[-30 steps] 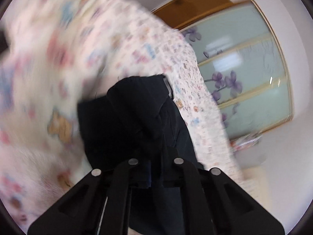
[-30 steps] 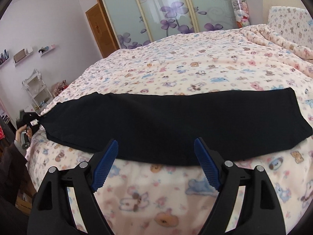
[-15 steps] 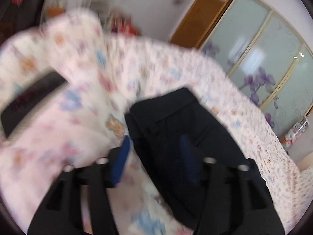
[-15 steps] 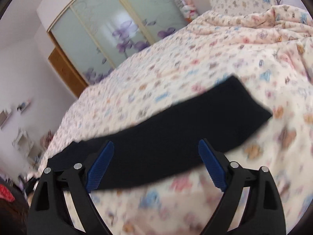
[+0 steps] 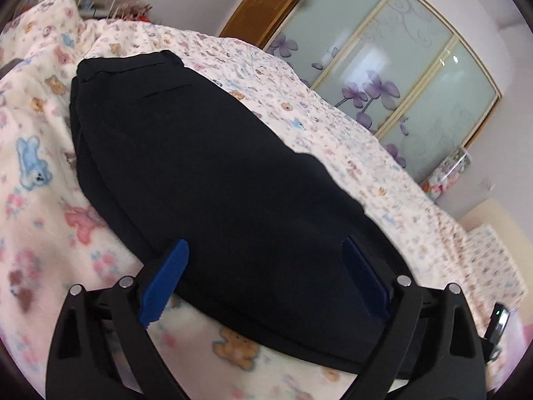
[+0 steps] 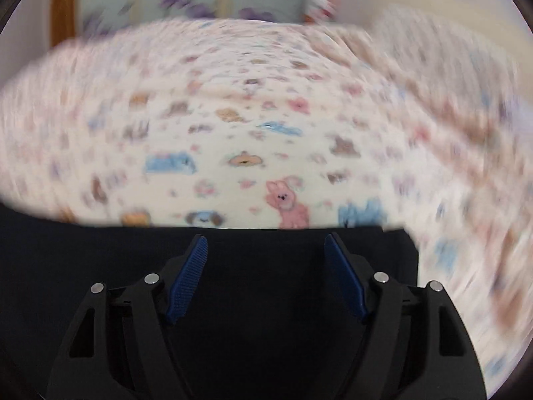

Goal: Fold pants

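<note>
Both tools, left tool (image 5: 263, 270) and right tool (image 6: 266, 260), gaped wide and empty over the black pants (image 5: 213, 173) lying across the bed (image 5: 349, 133), where a shallow pinch risked lifting one layer only.

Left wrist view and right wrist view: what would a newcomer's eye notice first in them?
First, the black pants lying as a long dark band across the pale bedspread printed with bears and rabbits. Next, the blue-padded left tongs and right tongs, both open above the dark cloth. In the left wrist view, frosted wardrobe doors with purple flowers stand behind the bed.
</note>
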